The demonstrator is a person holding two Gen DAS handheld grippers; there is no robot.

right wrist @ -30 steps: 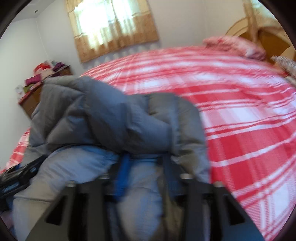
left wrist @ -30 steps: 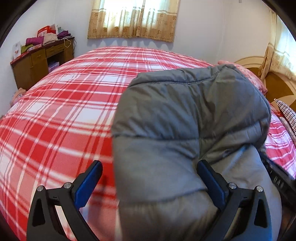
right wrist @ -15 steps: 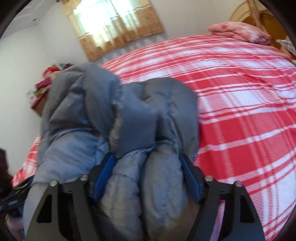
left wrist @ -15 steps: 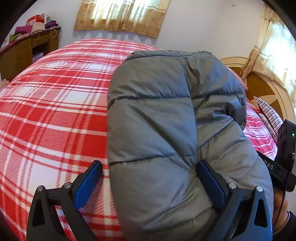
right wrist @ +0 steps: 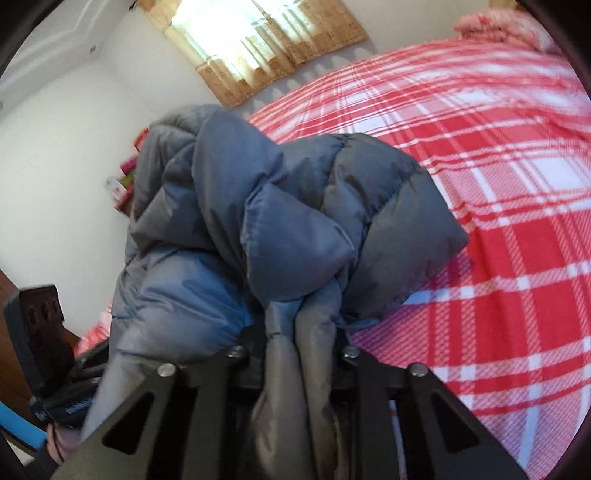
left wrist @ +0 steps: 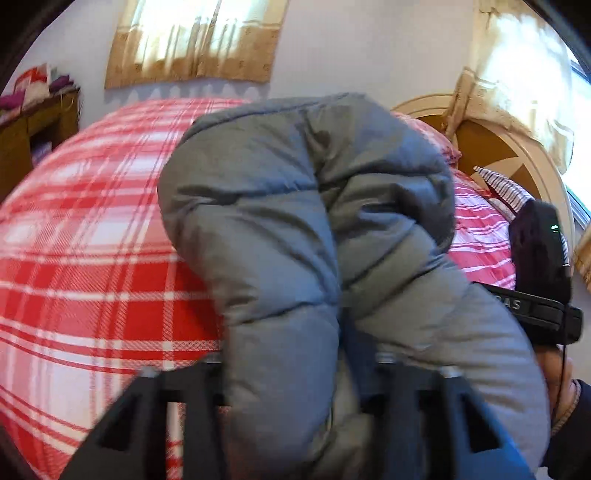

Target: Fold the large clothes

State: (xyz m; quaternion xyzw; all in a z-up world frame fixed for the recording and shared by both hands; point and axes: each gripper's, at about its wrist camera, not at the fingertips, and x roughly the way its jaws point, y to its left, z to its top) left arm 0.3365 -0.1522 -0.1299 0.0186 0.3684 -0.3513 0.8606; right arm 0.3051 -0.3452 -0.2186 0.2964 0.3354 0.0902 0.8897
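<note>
A grey quilted puffer jacket (left wrist: 295,206) lies bunched on the red plaid bed (left wrist: 74,258). My left gripper (left wrist: 295,369) has a thick roll of its near edge between the jaws, which are closing and squeeze the padding. In the right wrist view the jacket (right wrist: 295,221) is gathered into a lump over the bed (right wrist: 498,184). My right gripper (right wrist: 295,347) is closing too, pinching a narrow fold of fabric. The pads of both are hidden by cloth. The other gripper's body shows at the right edge of the left wrist view (left wrist: 539,266), held by a hand (left wrist: 557,373).
A wooden desk (left wrist: 33,122) piled with clothes stands far left by the wall. A curved wooden headboard (left wrist: 498,155) and a striped pillow (left wrist: 498,184) are at the right. A pink pillow (right wrist: 498,22) lies at the bed's far end, under a curtained window (left wrist: 195,40).
Both grippers' jaws have come in from wide apart and now squeeze the jacket's edge. The jacket has bunched up and risen a little off the bed.
</note>
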